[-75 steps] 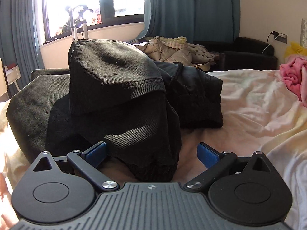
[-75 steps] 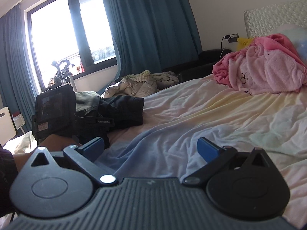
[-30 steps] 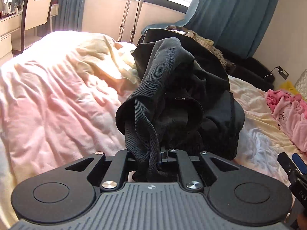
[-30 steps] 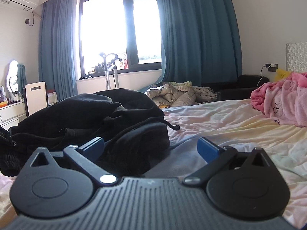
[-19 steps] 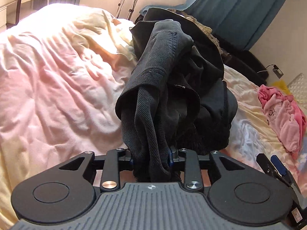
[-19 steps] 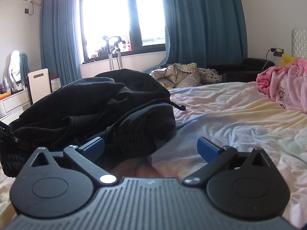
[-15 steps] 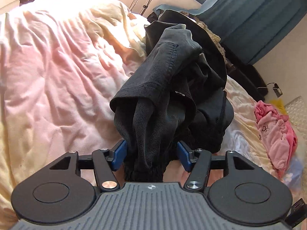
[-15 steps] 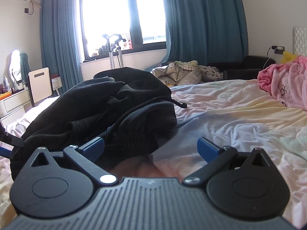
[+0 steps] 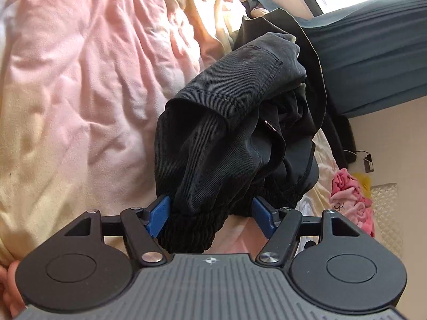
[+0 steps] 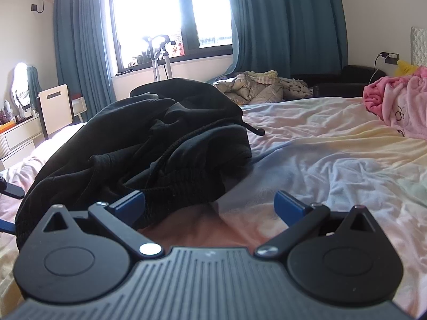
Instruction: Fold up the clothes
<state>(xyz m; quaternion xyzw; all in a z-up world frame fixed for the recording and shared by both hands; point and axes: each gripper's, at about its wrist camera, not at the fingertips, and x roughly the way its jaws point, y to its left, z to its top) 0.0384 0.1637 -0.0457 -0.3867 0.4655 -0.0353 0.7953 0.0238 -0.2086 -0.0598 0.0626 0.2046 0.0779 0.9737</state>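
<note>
The black garment (image 9: 234, 133) lies in a crumpled heap on the bed (image 9: 80, 80), its ribbed cuff sitting between the spread fingers of the left hand-held gripper (image 9: 210, 214), which is open and grips nothing. The right hand-held gripper (image 10: 209, 202) is also open, low at the heap's near edge with only its left finger by the cloth. The risk, as I judge it, is closing on several bunched layers at once, so the garment lifts as a lump instead of spreading flat for folding
</note>
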